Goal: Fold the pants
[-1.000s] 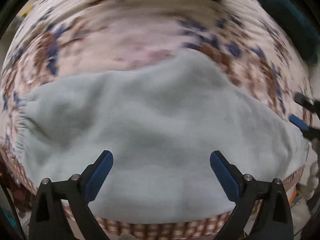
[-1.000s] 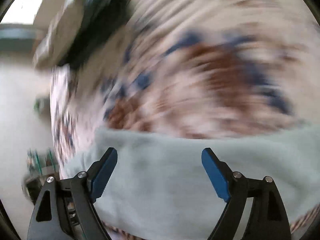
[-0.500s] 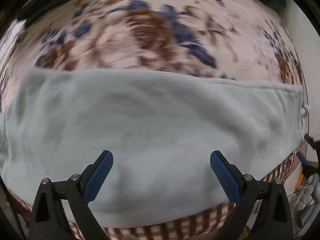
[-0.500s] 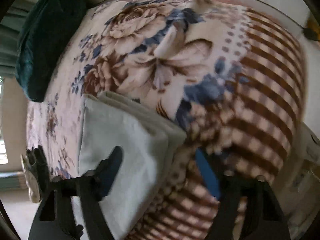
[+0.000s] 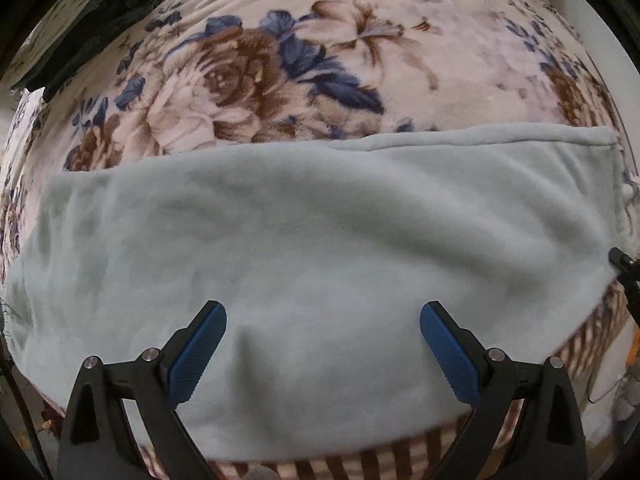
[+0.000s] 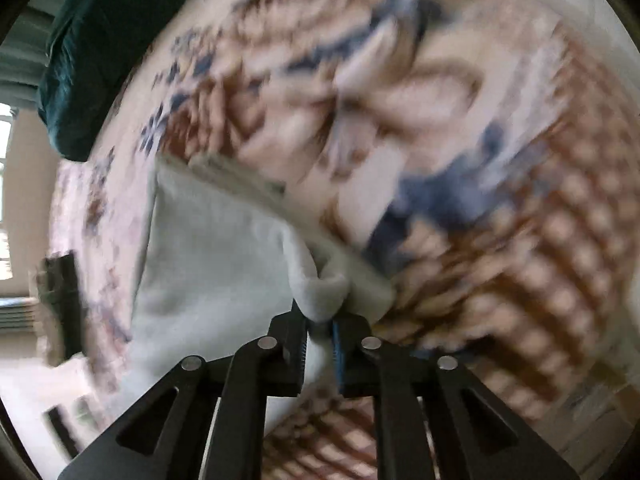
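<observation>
My right claw (image 6: pixel 320 344) has just been closing, and its 2 blue pads now pinch a bunched corner of the pale blue-grey pants (image 6: pixel 208 264) between them; a small tuft of fleece bulges out just above the tips. This view is smeared with blur, so finer detail is lost. Beyond the pinch, the pants run up and to the left as a folded stack with layered edges, lying on the floral blanket (image 6: pixel 400 80). Farther still, at the upper left, a dark teal cushion (image 6: pixel 92 52) sits on the blanket's far side.

My left claw (image 5: pixel 323 344) is spread wide above the pants (image 5: pixel 320 248), its 2 blue pads (image 5: pixel 196 356) well apart and holding nothing. The pants lie flat beneath it as 1 broad band across the blanket (image 5: pixel 280 80), with a hemmed edge along the far side at the right. A checked border of the blanket shows at the near edge. Past the pants come large brown roses and blue leaves, and dark clothing (image 5: pixel 100 12) lies at the far upper left.
</observation>
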Tool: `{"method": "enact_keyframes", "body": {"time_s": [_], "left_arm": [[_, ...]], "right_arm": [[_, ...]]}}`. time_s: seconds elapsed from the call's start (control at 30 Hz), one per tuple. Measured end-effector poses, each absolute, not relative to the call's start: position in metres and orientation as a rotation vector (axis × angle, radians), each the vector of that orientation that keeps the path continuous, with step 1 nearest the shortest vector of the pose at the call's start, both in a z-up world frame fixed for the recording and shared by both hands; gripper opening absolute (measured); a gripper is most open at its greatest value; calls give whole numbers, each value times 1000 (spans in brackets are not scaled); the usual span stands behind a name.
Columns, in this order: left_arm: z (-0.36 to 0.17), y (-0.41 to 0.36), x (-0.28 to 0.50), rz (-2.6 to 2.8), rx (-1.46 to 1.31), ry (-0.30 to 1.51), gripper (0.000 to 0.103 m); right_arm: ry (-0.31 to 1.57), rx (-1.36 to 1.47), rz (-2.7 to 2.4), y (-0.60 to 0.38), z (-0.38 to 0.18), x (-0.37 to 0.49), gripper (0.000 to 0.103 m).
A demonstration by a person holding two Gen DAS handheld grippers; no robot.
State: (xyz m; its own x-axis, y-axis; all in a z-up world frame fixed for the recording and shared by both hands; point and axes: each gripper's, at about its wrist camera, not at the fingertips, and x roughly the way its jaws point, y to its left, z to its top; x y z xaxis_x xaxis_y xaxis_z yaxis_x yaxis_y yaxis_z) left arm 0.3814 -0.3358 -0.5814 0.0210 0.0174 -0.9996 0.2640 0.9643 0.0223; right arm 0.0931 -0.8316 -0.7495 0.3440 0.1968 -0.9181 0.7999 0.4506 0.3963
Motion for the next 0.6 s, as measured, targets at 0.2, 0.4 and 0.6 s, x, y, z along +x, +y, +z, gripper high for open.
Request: {"method": "enact_keyframes", "body": {"time_s": [0.2, 0.4, 0.6], "left_arm": [[-624, -321, 389, -173, 114, 1581, 103], [-641, -332, 390, -70, 75, 1538, 103], [-624, -337, 383, -91, 53, 1526, 103]], "right_arm": [[1081, 1201, -534, -841, -744, 59, 68], [1056, 1278, -349, -835, -785, 59, 70], [959, 1372, -228, -839, -813, 83, 85]]}}
